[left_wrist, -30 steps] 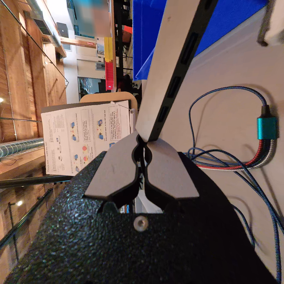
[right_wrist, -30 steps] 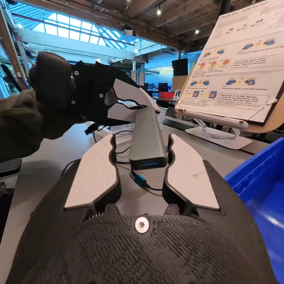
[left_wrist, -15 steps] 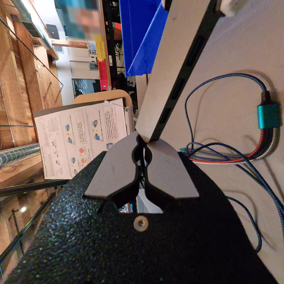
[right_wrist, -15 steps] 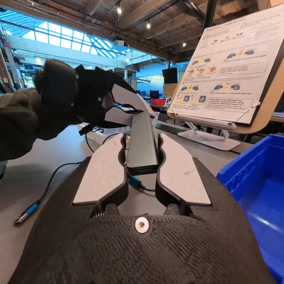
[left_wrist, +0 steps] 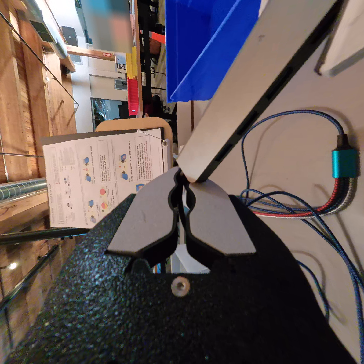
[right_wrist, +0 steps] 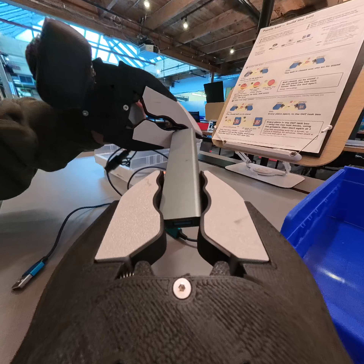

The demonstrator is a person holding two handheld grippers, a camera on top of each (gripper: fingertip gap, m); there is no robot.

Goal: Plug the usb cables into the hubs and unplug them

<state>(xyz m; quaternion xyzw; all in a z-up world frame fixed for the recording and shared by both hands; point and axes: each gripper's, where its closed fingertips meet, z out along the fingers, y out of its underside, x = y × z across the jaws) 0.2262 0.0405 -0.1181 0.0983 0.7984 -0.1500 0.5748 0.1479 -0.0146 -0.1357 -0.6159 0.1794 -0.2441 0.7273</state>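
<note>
The grey hub (right_wrist: 182,189) spans both grippers: left gripper (left_wrist: 182,175) pinches 1 end, right gripper (right_wrist: 182,194) (fingers closed) the other.

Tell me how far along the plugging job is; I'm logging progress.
Done: the slim grey metal hub is lifted off the table. In hand: the left tool pinches its far end, while the right tool flanks its near end; contact is unclear. Left: no cable is visibly plugged in; the blue-tipped USB plug lies loose on the grey table.
</note>
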